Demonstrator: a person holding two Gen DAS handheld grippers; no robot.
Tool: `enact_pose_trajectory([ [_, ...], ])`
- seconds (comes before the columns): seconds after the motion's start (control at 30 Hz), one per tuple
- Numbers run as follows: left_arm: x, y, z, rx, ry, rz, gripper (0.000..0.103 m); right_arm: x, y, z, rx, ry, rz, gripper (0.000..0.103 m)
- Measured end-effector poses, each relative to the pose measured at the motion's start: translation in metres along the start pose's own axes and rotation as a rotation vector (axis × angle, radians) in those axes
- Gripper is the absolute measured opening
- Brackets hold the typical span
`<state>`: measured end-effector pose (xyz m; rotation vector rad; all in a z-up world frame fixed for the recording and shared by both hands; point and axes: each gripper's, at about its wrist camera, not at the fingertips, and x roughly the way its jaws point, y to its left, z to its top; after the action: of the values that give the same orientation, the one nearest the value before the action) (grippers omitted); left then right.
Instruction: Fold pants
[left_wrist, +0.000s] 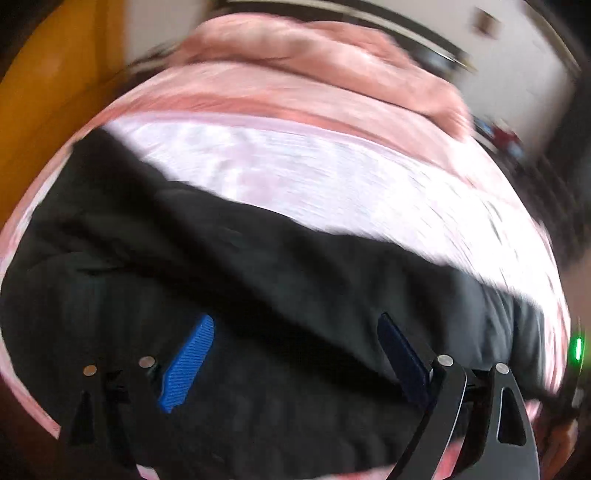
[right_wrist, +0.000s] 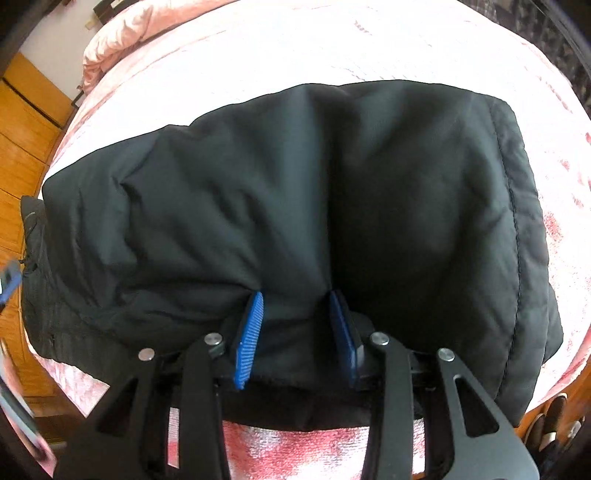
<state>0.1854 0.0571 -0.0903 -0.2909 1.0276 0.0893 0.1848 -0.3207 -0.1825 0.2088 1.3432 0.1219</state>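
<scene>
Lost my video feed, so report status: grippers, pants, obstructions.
Left gripper open above black padded pants. Right gripper pinching their near edge. Pants bunched on pink bedspread. Nothing blocking.

left wrist: close, low over pants (left_wrist: 258, 295) | right wrist: close, facing bed (right_wrist: 332, 48) | shared: both

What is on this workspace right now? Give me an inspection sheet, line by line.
Surface: pink and white bedcover.
Job's things: black pants, bunched on the cover.
Clutter: crumpled pink blanket at the far edge.
Grippers: right gripper pinching a pants fold; left gripper open above the fabric, view blurred.
Cables: nothing seen.
Surroundings: wooden drawers beside the bed.
</scene>
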Motion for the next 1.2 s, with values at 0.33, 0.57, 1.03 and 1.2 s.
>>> enact_pose_trajectory([
  [0.33,0.045,0.062,0.058,-0.209,0.098,-0.021,0.088,-0.001,-0.006,0.0,-0.003,0.002,0.032,0.041],
  [0.57,0.061,0.068,0.071,-0.213,0.109,-0.029,0.031,0.002,-0.006,-0.001,-0.014,-0.003,0.033,0.042],
  [1.03,-0.067,0.05,-0.029,-0.153,-0.395,0.037,0.013,0.001,-0.01,0.002,-0.001,0.012,0.068,0.043],
  [1.2,-0.082,0.048,-0.114,-0.1,-0.443,0.149,0.013,-0.005,-0.021,0.008,0.033,0.026,0.083,0.043],
])
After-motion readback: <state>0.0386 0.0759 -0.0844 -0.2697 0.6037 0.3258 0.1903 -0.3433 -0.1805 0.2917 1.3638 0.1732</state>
